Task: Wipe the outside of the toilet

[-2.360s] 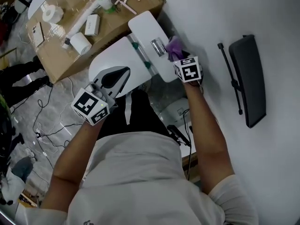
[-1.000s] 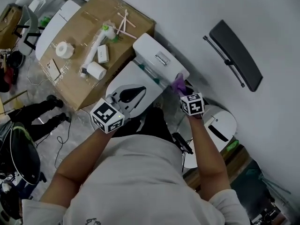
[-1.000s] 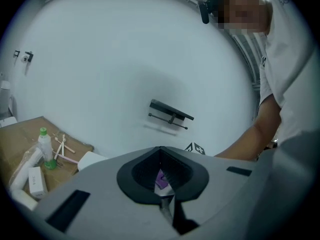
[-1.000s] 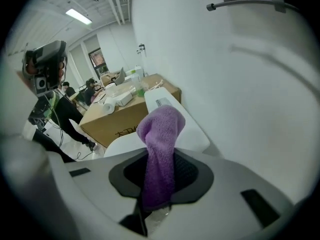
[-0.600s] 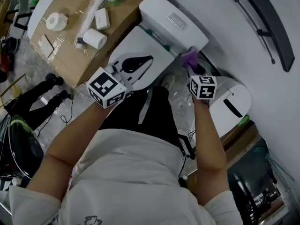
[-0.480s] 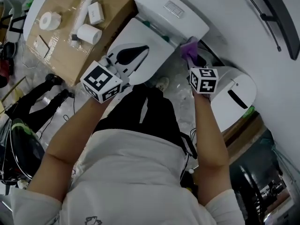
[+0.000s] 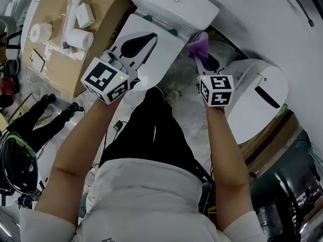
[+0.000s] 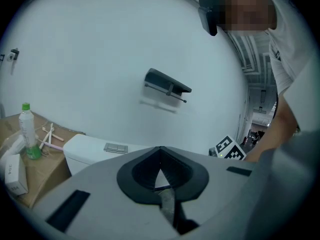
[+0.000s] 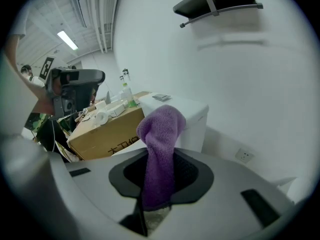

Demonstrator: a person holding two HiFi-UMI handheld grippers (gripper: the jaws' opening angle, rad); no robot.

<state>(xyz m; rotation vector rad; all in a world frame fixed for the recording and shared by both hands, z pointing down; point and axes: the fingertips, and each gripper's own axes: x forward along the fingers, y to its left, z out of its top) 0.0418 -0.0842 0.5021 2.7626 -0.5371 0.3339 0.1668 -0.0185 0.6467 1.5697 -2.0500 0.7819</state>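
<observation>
- Nearest the camera, the person's two forearms reach out over a floor strewn with thin cables; a snagged foot is a risk if they step round the bowl.
- Left claw [image 8: 161,181]: jaws together with nothing between them, poised over the toilet's smooth white lid [image 7: 146,49].
- Right claw [image 9: 157,194]: clamped on the lower end of a purple cloth [image 9: 160,149], a fuzzy towelling wad that stands up twisted and top-heavy.
- The cloth sits just beside the right end of the boxy, glossy cistern [image 7: 169,4]; contact cannot be judged.
- Likely trouble: only a narrow end is pinched, so dragging it across slick ceramic could tug the cloth loose or fold it aside, leaving hard claw plastic to scrape the glaze.
- Right of the cloth, a second rounded white fixture [image 7: 257,100] crowds the gap, so a wide sweep could knock it.
- Left of the toilet, a brown cardboard box [image 7: 55,39] carries paper rolls [image 7: 78,38].
- Farthest, a plain white wall [image 9: 240,84] bears a black shelf [image 9: 217,1].
</observation>
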